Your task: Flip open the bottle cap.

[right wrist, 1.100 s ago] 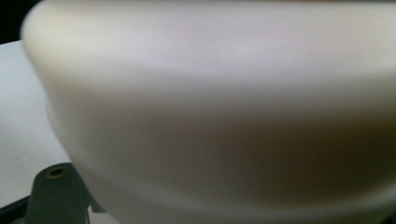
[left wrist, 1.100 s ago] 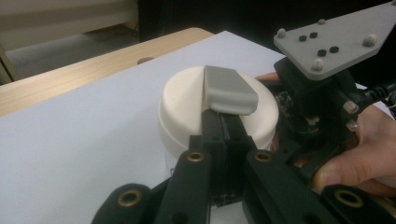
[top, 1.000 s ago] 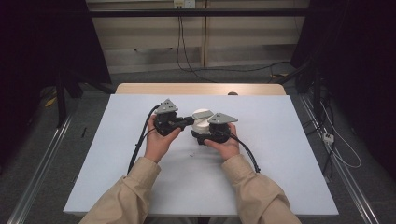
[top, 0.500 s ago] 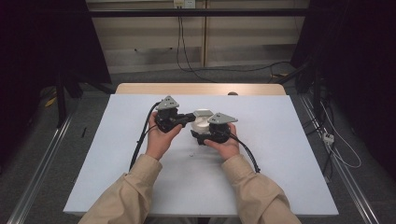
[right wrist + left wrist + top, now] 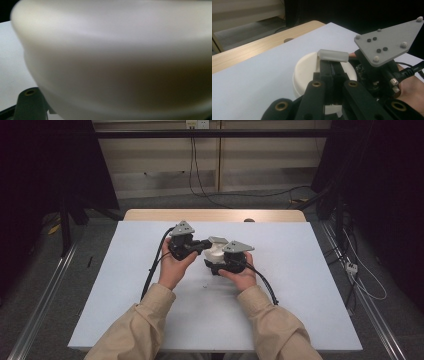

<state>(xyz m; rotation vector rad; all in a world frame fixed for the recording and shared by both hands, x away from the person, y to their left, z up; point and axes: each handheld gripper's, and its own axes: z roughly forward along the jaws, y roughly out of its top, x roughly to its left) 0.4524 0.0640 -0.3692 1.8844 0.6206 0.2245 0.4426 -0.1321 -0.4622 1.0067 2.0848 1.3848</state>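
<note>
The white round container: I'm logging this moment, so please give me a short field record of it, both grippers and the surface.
object: white round container, cream, lid on
small part: frosted cylinder at the left gripper's tips
left gripper: jaws shut, tips over the lid
right gripper: shut on the container's side
surface: white table

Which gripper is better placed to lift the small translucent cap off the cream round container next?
Left. The left gripper is shut on the translucent cap above the cream container; the right gripper steadies that container.
</note>
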